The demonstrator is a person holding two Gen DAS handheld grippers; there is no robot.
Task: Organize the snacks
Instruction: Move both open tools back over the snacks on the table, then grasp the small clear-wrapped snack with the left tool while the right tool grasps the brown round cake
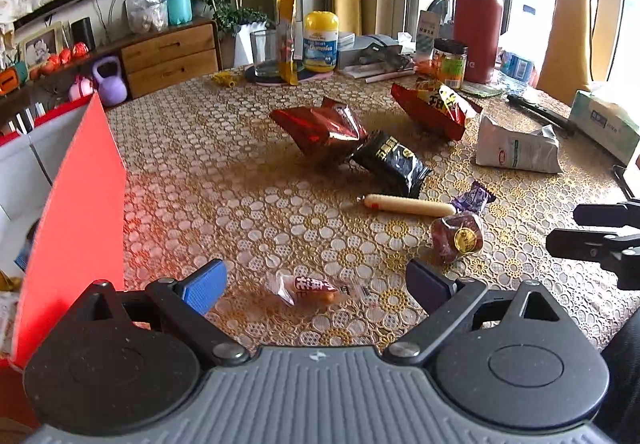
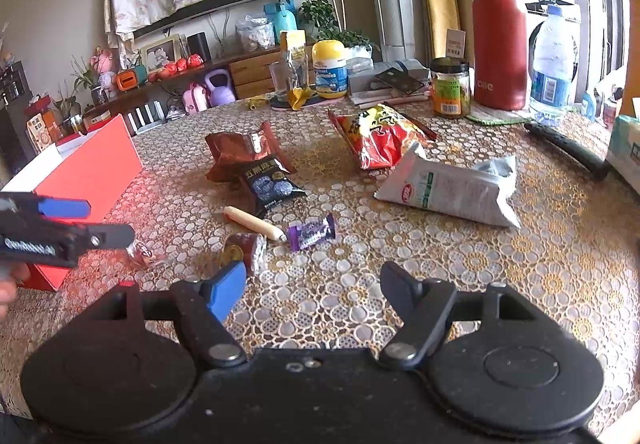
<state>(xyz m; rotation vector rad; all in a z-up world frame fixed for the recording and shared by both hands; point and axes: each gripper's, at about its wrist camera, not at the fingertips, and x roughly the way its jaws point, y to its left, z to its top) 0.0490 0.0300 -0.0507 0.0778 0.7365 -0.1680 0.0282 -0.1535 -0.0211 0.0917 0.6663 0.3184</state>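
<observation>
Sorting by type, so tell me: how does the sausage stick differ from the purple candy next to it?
The sausage stick is long, slim and pale tan; the purple candy is short, squat and shiny purple. The sausage stick's casing is smooth, with a red end; the purple candy's wrapper is crinkled, with flared ends. Both lie flat, unopened, on the lace tablecloth.

Bright window daylight, fisheye-warped edges

On the table [image 2: 520, 264], the box [image 2: 92, 172] sits at the left edge. The sausage stick [image 2: 254, 222] lies mid-table, the dark packet [image 2: 270, 186] right behind it, leaning on the foil bag [image 2: 236, 150]. Right of the sausage lies the small candy [image 2: 311, 232]; just before it, the round wrapped snack [image 2: 244, 250]. Far right lies the pale pouch [image 2: 452, 188], the chip bag [image 2: 380, 138] behind it.
</observation>
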